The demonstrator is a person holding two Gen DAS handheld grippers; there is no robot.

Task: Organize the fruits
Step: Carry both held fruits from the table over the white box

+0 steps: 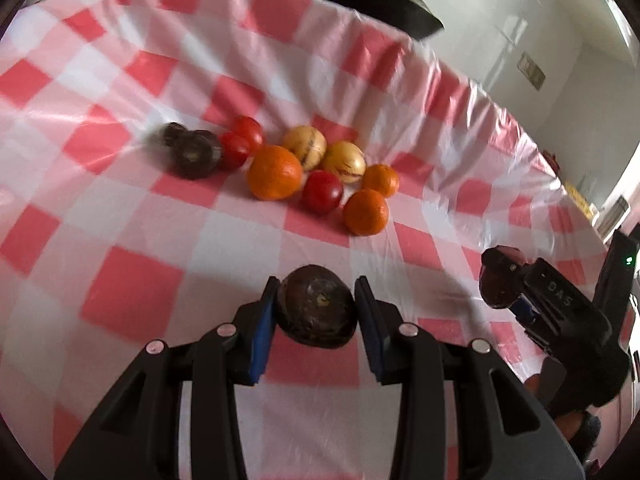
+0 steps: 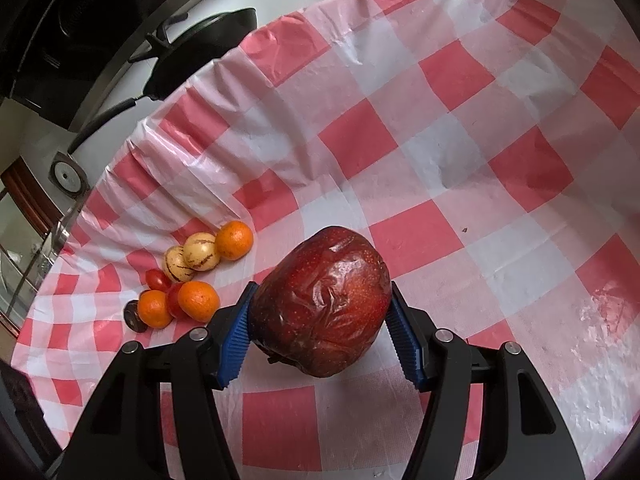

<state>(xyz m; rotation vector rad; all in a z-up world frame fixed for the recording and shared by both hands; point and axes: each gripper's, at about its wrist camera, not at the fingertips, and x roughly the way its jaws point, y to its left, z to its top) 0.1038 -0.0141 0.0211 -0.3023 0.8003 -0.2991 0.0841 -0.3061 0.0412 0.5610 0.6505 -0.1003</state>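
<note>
My left gripper is shut on a dark brown round fruit above the checked cloth. My right gripper is shut on a large red apple; it shows at the right of the left wrist view. A cluster of fruit lies on the cloth: three oranges, red tomatoes, two yellow striped melons and two dark fruits. The same cluster shows at the left of the right wrist view.
A red and white checked tablecloth covers the table. A black pan sits beyond the table's far edge; it also shows in the right wrist view. A white wall lies behind.
</note>
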